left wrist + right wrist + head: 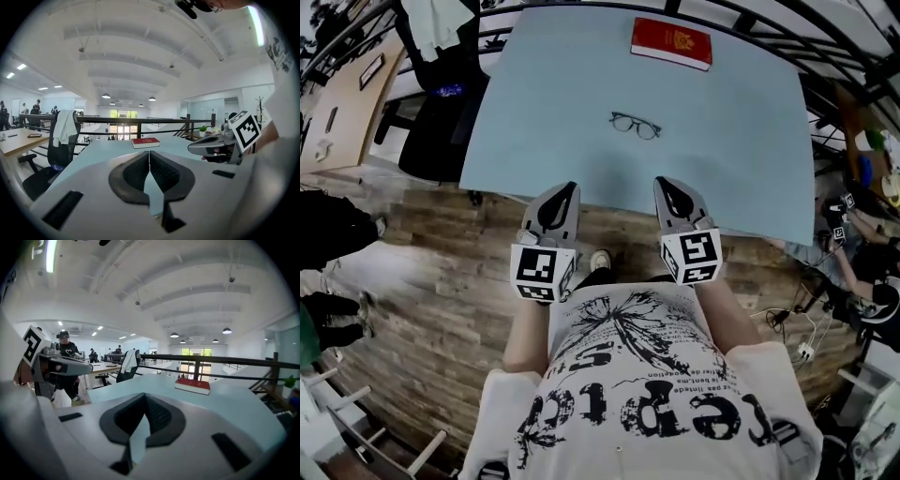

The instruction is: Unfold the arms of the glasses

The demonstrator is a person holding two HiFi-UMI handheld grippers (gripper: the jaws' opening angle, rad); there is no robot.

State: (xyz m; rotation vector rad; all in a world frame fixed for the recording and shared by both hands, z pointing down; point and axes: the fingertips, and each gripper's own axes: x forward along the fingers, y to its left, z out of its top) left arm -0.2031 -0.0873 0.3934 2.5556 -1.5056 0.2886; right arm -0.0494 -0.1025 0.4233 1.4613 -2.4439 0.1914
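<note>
A pair of dark-framed glasses [635, 125] lies with its arms folded on the light blue table [534, 141], near the middle. Both grippers hover at the table's near edge, short of the glasses and apart from them. My left gripper [569, 186] is shut with nothing between its jaws, and so is my right gripper [662, 182]. In the left gripper view the shut jaws [149, 152] point along the table and the right gripper [211, 145] shows beside them. The right gripper view shows its shut jaws [144, 395] and the left gripper [65, 364]. Neither gripper view shows the glasses.
A red book [671, 42] lies at the table's far edge, also visible as the red book [146, 142] and red book [192, 386]. A black office chair [441, 103] with a pale garment stands left of the table. A railing [140, 123] runs behind the table. Wooden floor lies below the near edge.
</note>
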